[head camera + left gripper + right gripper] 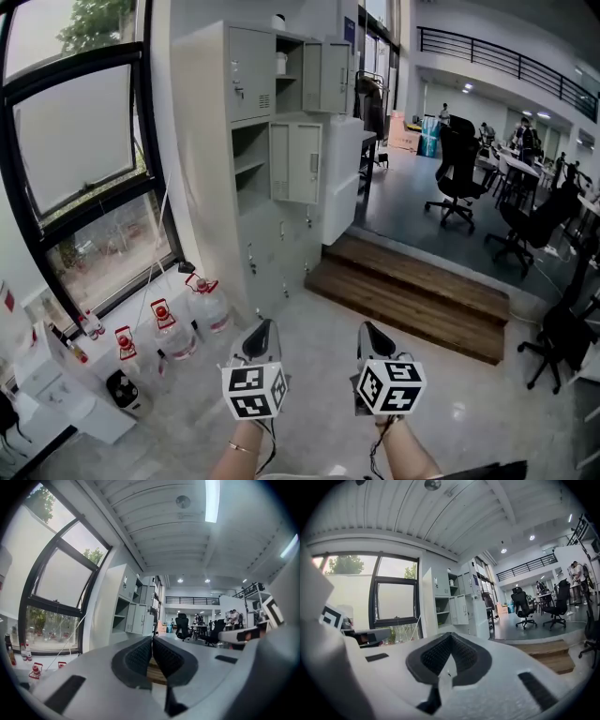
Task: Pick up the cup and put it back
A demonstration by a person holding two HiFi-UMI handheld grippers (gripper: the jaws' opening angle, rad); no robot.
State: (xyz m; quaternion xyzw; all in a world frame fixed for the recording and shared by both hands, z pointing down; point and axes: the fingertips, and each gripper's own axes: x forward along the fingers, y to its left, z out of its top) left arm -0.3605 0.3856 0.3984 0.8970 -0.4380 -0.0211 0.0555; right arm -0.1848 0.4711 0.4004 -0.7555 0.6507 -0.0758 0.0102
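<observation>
We hold left claw [263, 330] and right claw [371, 332] shut, empty (cabinet [253, 141] far off), likely just walking there.

Open-plan office with a locker corner.
Grey metal lockers [272, 159] stand at 12 o'clock. Beyond a wooden step [412, 298] at 1 o'clock, black swivel chairs [457, 173] crowd 2 o'clock beneath a mezzanine railing [506, 58]. A large window [80, 141] fills 10 o'clock.
</observation>
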